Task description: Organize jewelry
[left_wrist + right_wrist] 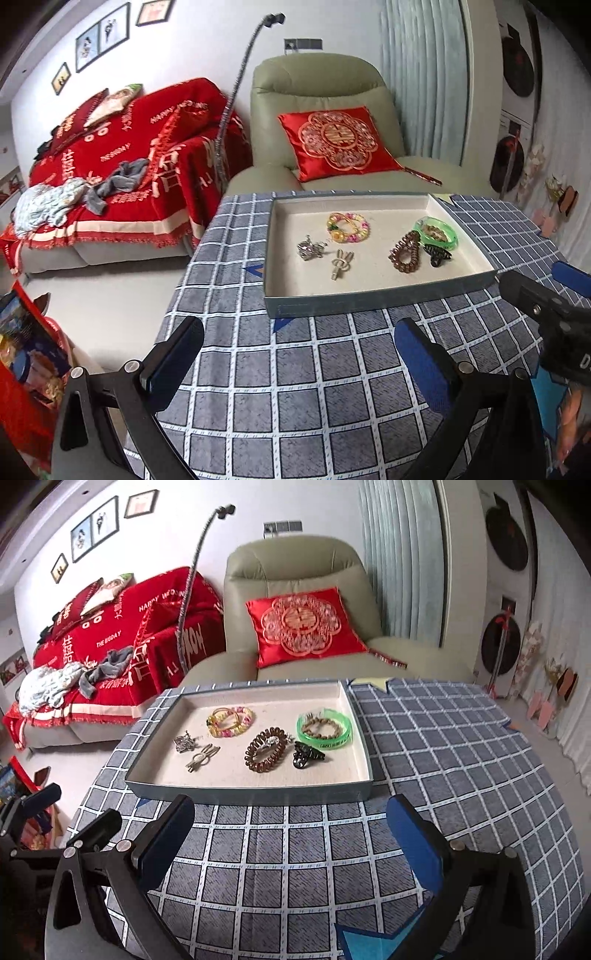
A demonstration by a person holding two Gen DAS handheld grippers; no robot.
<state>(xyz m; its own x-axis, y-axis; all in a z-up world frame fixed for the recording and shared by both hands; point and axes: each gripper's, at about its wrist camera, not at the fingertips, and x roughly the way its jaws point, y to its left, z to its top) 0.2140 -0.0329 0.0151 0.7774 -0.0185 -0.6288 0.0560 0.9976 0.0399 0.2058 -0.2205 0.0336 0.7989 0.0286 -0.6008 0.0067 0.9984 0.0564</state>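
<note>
You are facing a surface [461,738] covered in a blue-grey checked cloth with white grid lines. A shallow grey tray [236,794] with a pale lining sits on it, just ahead of both grippers. Inside the tray lie a yellow and pink beaded bracelet [231,720], a silver ornament [184,744], a metal hair clip [201,760], a brown coil hair tie [264,751], a black claw clip [306,757] and a green bangle [325,729] with a beaded bracelet resting inside it. The brown tie and black clip touch; the silver pieces lie close together towards the tray's left.

Behind the surface stands a pale green armchair [295,565] holding a red embroidered cushion [301,626]. To its left a sofa [110,251] is draped in a red throw [122,627], with crumpled clothes on top. Framed pictures hang on the white wall, and a pleated curtain [399,554] falls to the right.

Your left gripper [299,362] and right gripper [291,845] both hover above the cloth, fingers spread wide, holding nothing.

The left view alone shows a red gift bag [26,369] on the floor and your right gripper at its right edge. The right view alone shows the open stretch of cloth right of the tray, and your left gripper at its left edge
</note>
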